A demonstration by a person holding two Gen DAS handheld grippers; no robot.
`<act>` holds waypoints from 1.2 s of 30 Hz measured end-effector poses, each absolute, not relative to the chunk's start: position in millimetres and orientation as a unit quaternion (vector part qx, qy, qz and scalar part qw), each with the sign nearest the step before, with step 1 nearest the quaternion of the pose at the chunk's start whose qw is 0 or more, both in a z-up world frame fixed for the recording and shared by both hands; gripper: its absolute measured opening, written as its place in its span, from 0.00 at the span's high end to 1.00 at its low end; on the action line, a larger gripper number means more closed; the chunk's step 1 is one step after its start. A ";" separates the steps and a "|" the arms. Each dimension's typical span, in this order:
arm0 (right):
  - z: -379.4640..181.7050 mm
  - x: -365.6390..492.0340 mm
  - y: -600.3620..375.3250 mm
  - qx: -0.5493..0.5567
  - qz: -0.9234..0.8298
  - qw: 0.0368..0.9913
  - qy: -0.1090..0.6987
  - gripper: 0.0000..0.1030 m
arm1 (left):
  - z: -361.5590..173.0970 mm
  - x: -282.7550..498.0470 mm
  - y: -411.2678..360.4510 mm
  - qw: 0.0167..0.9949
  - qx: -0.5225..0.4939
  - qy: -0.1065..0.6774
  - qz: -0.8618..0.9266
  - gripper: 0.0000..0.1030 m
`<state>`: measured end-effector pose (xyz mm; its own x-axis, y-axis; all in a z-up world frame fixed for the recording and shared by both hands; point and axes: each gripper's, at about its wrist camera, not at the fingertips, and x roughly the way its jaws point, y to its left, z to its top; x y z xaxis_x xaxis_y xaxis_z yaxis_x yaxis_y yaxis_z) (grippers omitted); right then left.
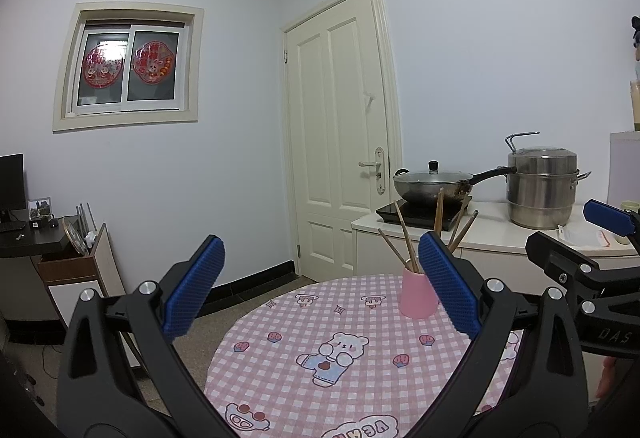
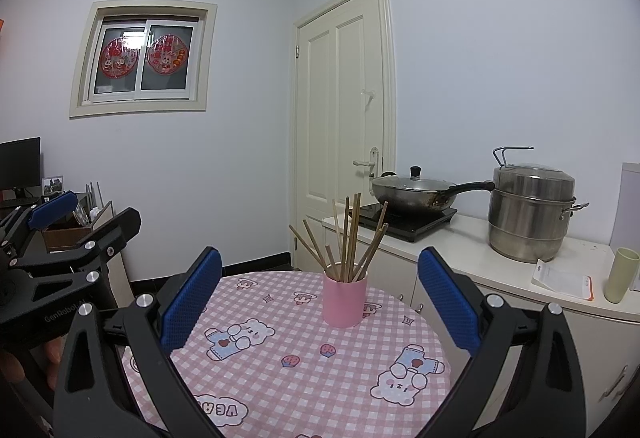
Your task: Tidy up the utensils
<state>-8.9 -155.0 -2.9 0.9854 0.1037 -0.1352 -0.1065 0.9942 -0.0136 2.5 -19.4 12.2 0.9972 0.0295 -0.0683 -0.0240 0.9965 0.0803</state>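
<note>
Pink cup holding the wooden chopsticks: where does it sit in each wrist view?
Left wrist: pink cylindrical cup right of centre, partly behind the tool's right blue finger.
Right wrist: cup near centre, unobstructed.
Shared landmark: lidded dark wok behind it.

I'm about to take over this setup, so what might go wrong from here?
The pink cup is narrow and stands free on the checked tablecloth; a sideways nudge from either open tool, right tool or left tool, might tip it. The chopsticks splay loosely outward, so brushing one could lever the cup over or scatter them.
</note>
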 end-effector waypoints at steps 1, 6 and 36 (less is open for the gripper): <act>-2.8 -8.9 -155.3 -0.010 0.053 0.996 0.068 0.08 | 12.2 2.8 -19.7 0.998 0.040 0.035 0.013 0.07; -3.1 -8.9 -155.0 -0.011 0.052 0.996 0.067 0.08 | 12.0 3.2 -20.1 0.998 0.040 0.035 0.013 0.07; -12.6 4.1 -156.5 -0.009 0.052 0.995 0.082 0.08 | 2.2 16.4 -20.3 0.997 0.050 0.053 0.015 0.07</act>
<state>4.1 -156.5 -12.6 0.9811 0.1021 -0.1643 -0.1050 0.9944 -0.0089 16.4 -20.3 2.2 0.9940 0.0349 -0.1039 -0.0243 0.9945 0.1016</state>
